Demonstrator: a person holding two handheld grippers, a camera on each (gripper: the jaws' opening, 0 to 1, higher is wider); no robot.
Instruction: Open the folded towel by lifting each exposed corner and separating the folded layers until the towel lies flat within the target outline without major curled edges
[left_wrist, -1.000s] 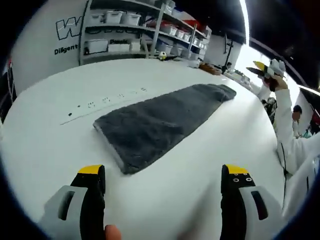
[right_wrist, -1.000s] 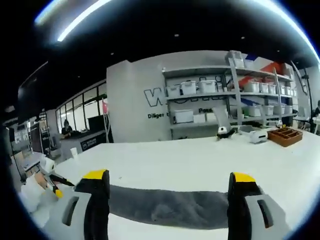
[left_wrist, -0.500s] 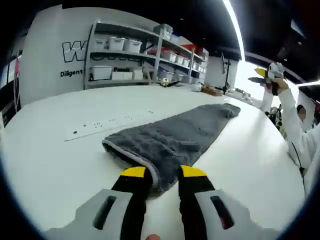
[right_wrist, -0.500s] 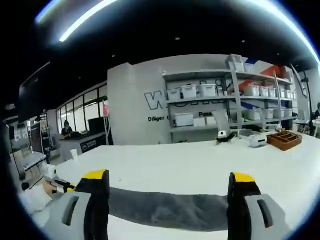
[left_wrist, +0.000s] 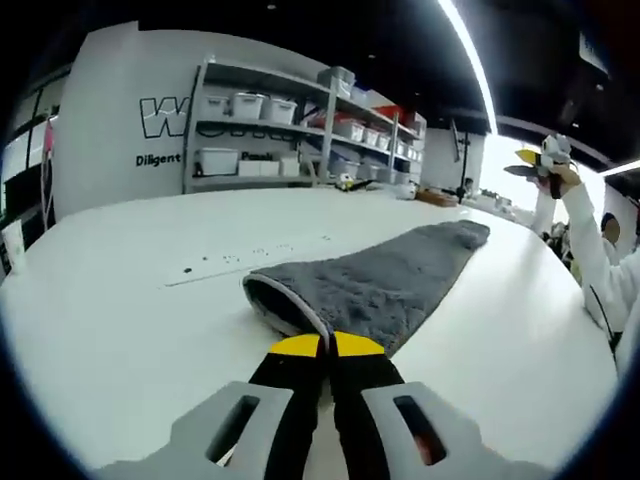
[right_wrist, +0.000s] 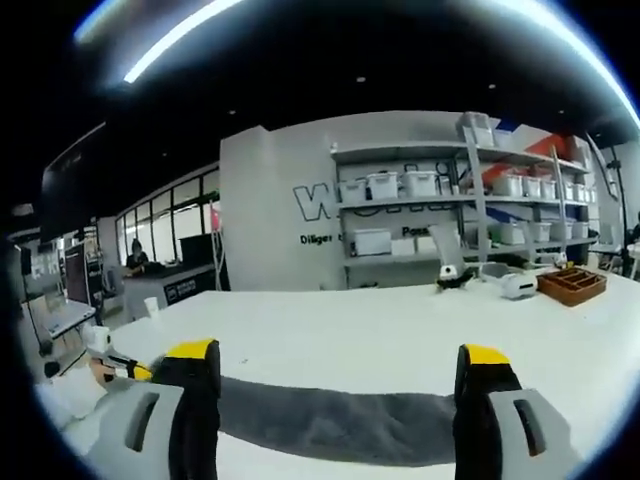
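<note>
A dark grey folded towel (left_wrist: 385, 278) lies in a long strip on the white table (left_wrist: 120, 320). My left gripper (left_wrist: 327, 346) is shut on the towel's near corner, and the near edge curls up off the table just beyond the yellow tips. In the left gripper view my right gripper (left_wrist: 538, 165) is held high at the far right, in a white-sleeved hand well above the towel's far end. From the right gripper view, the towel (right_wrist: 340, 425) runs across the table between my right gripper's (right_wrist: 335, 352) open jaws, which hang above it with nothing held. My left gripper (right_wrist: 112, 366) shows small at the left.
A line of small marks (left_wrist: 250, 257) runs on the table beyond the towel. Shelves with white bins (left_wrist: 260, 135) stand against the far wall. A wooden tray (right_wrist: 571, 282) and small white devices (right_wrist: 515, 285) sit at the table's far side. A seated person (left_wrist: 610, 235) is at the right.
My left gripper has come down to the towel's near corner, closed on it from wide open, and lifted the edge slightly. The right gripper has stayed high and open.
</note>
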